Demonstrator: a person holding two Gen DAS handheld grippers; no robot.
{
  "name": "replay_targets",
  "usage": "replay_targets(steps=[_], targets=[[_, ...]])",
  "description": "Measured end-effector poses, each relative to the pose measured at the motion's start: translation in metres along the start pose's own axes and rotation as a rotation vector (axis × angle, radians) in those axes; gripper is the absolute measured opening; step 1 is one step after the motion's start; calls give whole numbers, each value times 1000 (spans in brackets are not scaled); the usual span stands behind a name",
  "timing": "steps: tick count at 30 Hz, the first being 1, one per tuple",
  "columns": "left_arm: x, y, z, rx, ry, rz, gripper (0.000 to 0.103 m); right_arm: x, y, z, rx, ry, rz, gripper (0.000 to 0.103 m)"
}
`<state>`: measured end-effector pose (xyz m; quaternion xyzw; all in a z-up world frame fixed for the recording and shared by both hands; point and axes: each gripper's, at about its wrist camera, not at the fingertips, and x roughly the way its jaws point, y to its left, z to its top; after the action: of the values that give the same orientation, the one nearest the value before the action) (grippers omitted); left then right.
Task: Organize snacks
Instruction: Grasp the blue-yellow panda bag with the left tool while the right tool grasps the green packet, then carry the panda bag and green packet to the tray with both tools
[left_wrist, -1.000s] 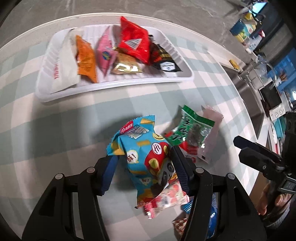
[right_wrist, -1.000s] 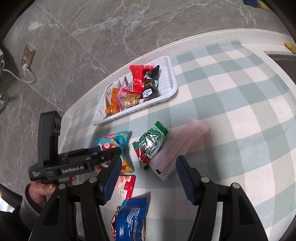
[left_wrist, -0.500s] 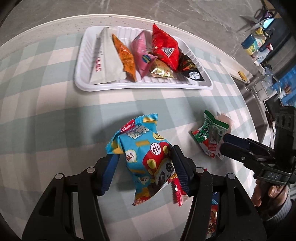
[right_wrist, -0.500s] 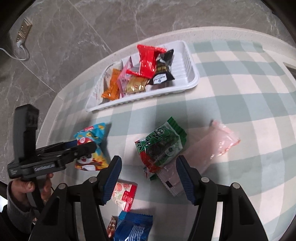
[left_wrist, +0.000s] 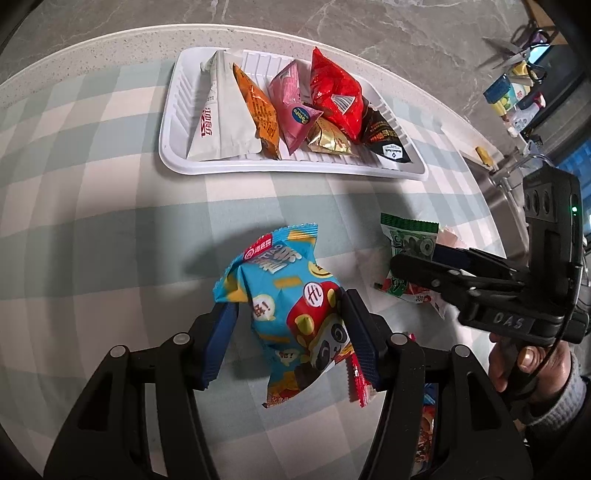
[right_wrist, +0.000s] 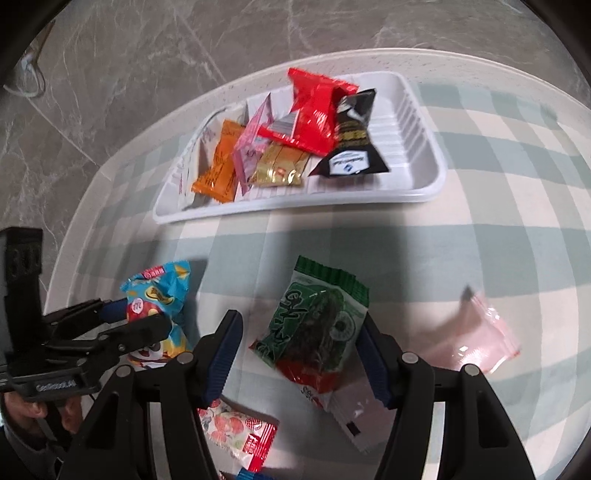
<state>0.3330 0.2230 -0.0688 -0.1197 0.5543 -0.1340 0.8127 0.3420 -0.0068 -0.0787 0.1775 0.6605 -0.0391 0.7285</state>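
Observation:
My left gripper (left_wrist: 291, 328) is shut on a blue cartoon snack packet (left_wrist: 284, 295) and holds it above the checked tablecloth; the packet also shows in the right wrist view (right_wrist: 159, 299). A white tray (left_wrist: 173, 122) at the back holds several snack packets; it also shows in the right wrist view (right_wrist: 421, 147). My right gripper (right_wrist: 299, 350) is open, its fingers on either side of a green seaweed packet (right_wrist: 317, 328) that lies on the cloth. That green packet also shows in the left wrist view (left_wrist: 410, 240).
A pink translucent packet (right_wrist: 476, 343) lies right of the green one. A strawberry-print packet (right_wrist: 240, 432) lies near the front. The round table's edge (left_wrist: 92, 40) curves behind the tray. A sink counter with bottles (left_wrist: 517, 96) stands at the far right.
My left gripper has carried the blue packet up and closer to the tray. My right gripper has come down around the green packet.

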Motion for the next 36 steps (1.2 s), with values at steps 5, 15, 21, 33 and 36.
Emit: replay_targets(steps=[5, 15, 21, 33, 36], targets=[[5, -2, -3, 0, 13, 5, 58, 6, 11, -2, -45, 2, -52, 65], [13, -11, -8, 37, 6, -24, 44, 3, 8, -3, -96, -18, -65, 39], [11, -5, -8, 12, -13, -71, 39, -6, -17, -3, 20, -26, 74, 21], [-5, 3, -5, -24, -56, -118, 39, -27, -38, -14, 135, -61, 214, 14], [-13, 7, -5, -38, -67, -133, 39, -32, -41, -13, 163, -71, 246, 14]])
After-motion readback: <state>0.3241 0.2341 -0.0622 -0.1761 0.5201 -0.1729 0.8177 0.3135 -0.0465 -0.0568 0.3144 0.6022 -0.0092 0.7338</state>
